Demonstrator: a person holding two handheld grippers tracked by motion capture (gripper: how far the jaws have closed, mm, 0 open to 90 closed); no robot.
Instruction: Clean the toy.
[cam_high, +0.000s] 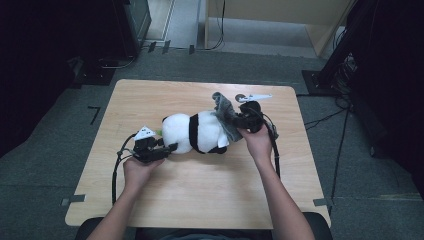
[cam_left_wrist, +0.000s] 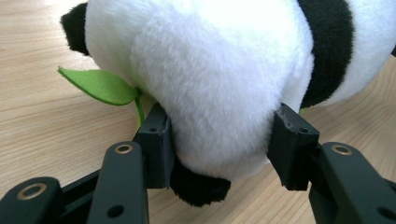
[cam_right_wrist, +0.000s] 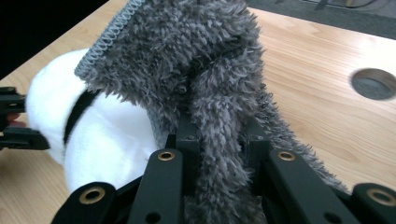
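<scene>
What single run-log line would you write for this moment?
left hand-held gripper: shut on plush panda | right hand-held gripper: shut on grey fuzzy cloth | cloth beside panda | wooden table

1. The toy panda (cam_high: 196, 132) is white plush with a black band round its body, black ears and black paws.
2. A bright green felt leaf (cam_left_wrist: 100, 86) on a thin green stem sticks out beside the panda.
3. The cloth (cam_right_wrist: 205, 70) is shaggy dark grey with a lighter grey stitched edge.
4. The table (cam_high: 200, 200) is pale wood with fine grain lines and a round grey hole (cam_right_wrist: 375, 83).
5. The left gripper (cam_left_wrist: 219, 140) and right gripper (cam_right_wrist: 219, 140) are matt black with brass-coloured rivets.
</scene>
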